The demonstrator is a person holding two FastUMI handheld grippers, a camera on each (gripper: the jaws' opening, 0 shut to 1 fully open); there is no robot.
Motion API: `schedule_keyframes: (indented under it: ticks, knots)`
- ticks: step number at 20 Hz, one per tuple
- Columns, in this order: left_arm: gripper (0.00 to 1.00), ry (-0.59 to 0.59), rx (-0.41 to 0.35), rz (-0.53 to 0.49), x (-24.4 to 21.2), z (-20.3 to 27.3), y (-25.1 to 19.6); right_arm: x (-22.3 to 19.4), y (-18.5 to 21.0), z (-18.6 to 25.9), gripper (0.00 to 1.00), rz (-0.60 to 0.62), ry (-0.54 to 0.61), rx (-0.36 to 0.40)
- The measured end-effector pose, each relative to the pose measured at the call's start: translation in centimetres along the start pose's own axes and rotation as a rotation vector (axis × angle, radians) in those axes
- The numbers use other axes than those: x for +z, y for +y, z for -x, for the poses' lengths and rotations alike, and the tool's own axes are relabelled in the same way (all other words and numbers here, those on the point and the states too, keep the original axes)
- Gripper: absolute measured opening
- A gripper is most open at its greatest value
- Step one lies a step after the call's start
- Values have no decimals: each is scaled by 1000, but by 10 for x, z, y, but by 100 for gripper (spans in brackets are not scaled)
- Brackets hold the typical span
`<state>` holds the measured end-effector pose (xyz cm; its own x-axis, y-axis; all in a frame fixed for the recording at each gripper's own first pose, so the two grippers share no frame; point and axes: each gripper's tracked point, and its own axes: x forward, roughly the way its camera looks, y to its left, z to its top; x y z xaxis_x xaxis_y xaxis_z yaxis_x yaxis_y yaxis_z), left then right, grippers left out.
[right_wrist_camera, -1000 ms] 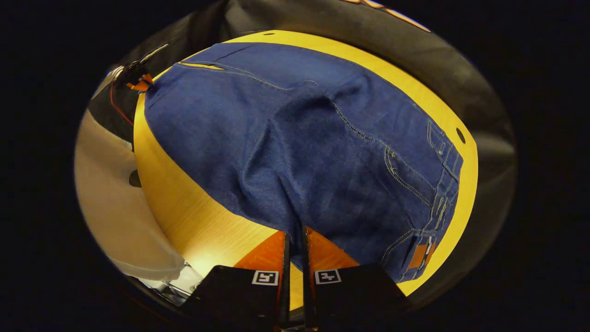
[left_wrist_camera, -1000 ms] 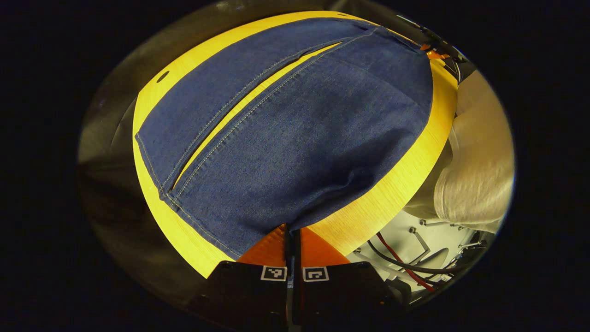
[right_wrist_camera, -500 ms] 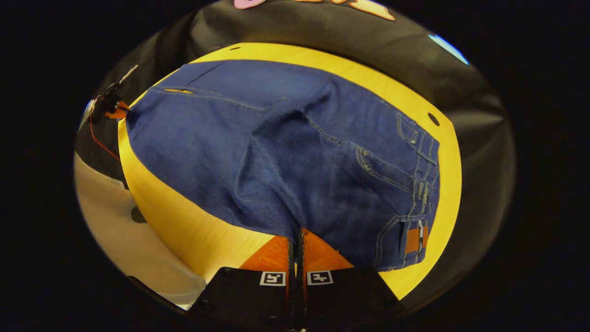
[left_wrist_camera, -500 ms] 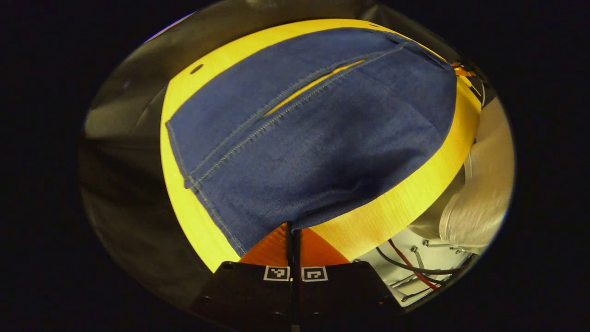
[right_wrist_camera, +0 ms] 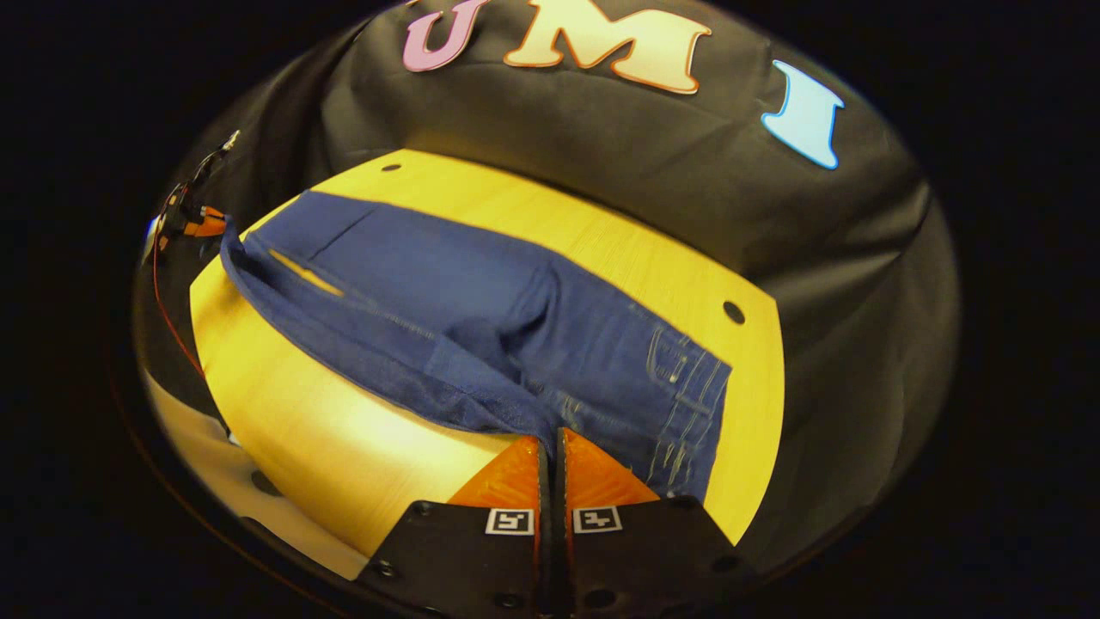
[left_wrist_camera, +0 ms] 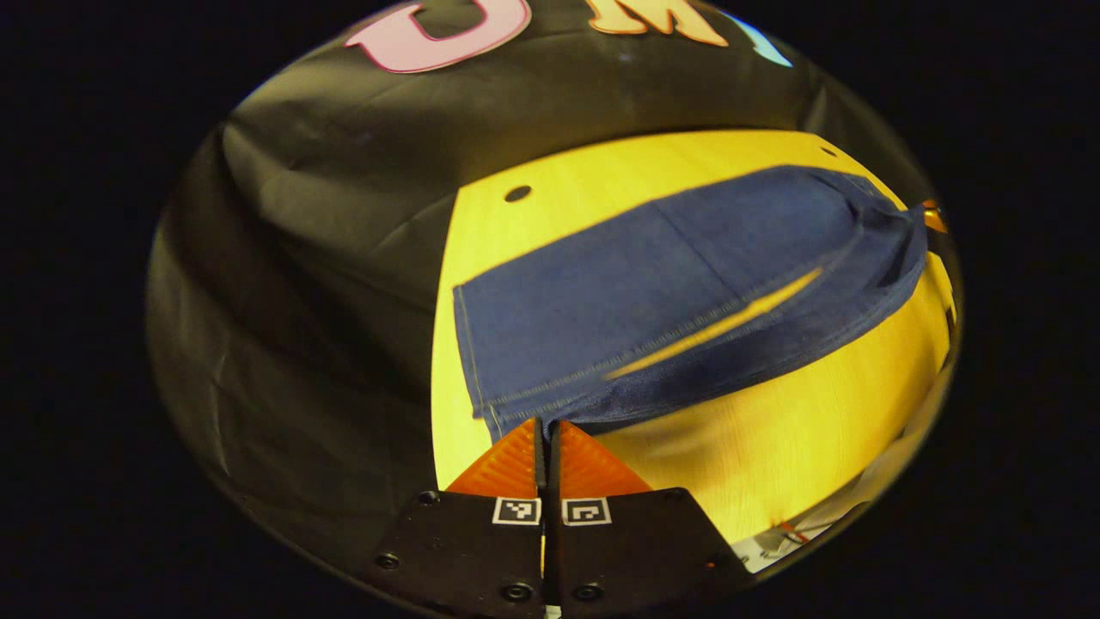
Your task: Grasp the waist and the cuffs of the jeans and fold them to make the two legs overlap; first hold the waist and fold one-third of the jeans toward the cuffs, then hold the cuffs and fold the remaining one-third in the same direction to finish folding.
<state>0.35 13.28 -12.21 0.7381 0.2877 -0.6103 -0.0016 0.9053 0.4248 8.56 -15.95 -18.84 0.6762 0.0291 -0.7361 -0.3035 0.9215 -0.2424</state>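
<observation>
Left gripper [left_wrist_camera: 546, 423] is pinched together on the near leg's cuff edge of the jeans [left_wrist_camera: 653, 284]; right gripper [right_wrist_camera: 551, 438] is likewise clamped on denim near the waist [right_wrist_camera: 687, 404]. Ahead of both, the near leg lifts off the table [left_wrist_camera: 773, 430]. Judged: the leg-over-leg fold is underway; next, carry that edge across onto the far leg. No legible labels

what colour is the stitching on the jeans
Pale stitching on dark blue jeans, clearest near the waist in the right gripper view.
</observation>
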Motion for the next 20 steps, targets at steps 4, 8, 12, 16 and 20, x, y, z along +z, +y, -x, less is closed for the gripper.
schedule_keyframes:
  ticks: [4, 8, 12, 16, 20]
  knots:
    - [0, -58, 83, 111, 26, 10, 5, 30, -16, -42, 2, 19, -10, -39]
    - [0, -151, 173, 214, 62, 35, 8, 70, -31, -81, 2, 47, -30, -77]
    - [0, -159, 235, 221, 59, 32, 10, 112, -43, -139, 2, 24, -67, -99]
    - [0, -103, 241, 249, 54, 26, 11, 97, -38, -212, 3, -23, 3, -81]
    - [0, -73, 252, 197, 56, 28, 12, 92, -39, -234, 4, -86, 7, -33]
